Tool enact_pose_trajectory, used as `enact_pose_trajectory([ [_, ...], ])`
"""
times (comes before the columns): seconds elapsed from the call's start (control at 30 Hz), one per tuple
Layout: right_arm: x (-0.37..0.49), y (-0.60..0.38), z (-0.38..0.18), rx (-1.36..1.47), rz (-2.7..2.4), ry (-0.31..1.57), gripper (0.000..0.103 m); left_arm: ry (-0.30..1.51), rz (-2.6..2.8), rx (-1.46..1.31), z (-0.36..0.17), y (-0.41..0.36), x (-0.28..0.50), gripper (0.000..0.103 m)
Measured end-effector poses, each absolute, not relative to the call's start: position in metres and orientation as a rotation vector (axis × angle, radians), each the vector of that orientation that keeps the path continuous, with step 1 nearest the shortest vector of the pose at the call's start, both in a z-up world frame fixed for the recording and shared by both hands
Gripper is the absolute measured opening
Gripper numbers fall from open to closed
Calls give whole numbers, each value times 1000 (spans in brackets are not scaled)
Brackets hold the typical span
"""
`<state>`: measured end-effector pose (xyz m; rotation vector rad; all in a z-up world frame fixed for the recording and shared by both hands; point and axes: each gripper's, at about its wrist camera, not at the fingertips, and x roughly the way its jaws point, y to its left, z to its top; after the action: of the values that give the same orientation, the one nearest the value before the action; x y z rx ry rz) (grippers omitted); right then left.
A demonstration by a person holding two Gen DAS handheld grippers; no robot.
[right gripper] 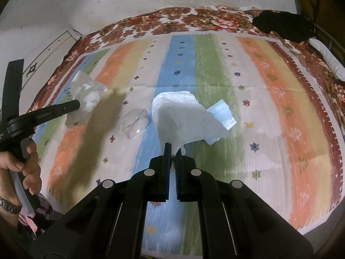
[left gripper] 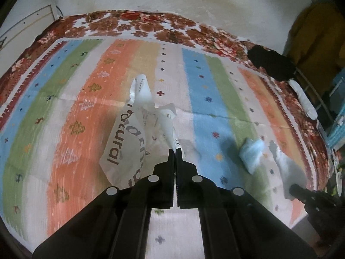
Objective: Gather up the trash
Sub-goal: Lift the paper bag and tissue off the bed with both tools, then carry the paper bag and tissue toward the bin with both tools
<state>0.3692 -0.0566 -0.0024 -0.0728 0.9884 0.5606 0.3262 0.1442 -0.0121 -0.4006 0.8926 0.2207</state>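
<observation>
My left gripper (left gripper: 175, 150) is shut on a corner of a crumpled white plastic bag with dark lettering (left gripper: 129, 138), held over the striped mat (left gripper: 64, 112). It also shows in the right wrist view (right gripper: 86, 95) at the left gripper's tip (right gripper: 76, 104). My right gripper (right gripper: 173, 149) is shut on a white tissue (right gripper: 181, 118), lifted above the mat (right gripper: 280, 99). A light blue face mask (right gripper: 224, 116) lies on the mat just behind the tissue. In the left wrist view the mask (left gripper: 252, 153) lies right of centre, beside the tissue (left gripper: 289, 172) held by the right gripper (left gripper: 295, 191).
A clear plastic piece (right gripper: 134, 123) lies on the mat between the two grippers. A black cloth (right gripper: 282, 24) and a white roll (right gripper: 330, 58) sit at the far right edge of the floral bedspread (right gripper: 172, 21). A stained wall stands behind the bed.
</observation>
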Motion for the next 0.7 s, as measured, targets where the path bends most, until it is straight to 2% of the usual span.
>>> enact_pose_trajectory([
  [0.7,287,-97,37,-35,635,948,3,818,27,-417,45,77,236,0],
])
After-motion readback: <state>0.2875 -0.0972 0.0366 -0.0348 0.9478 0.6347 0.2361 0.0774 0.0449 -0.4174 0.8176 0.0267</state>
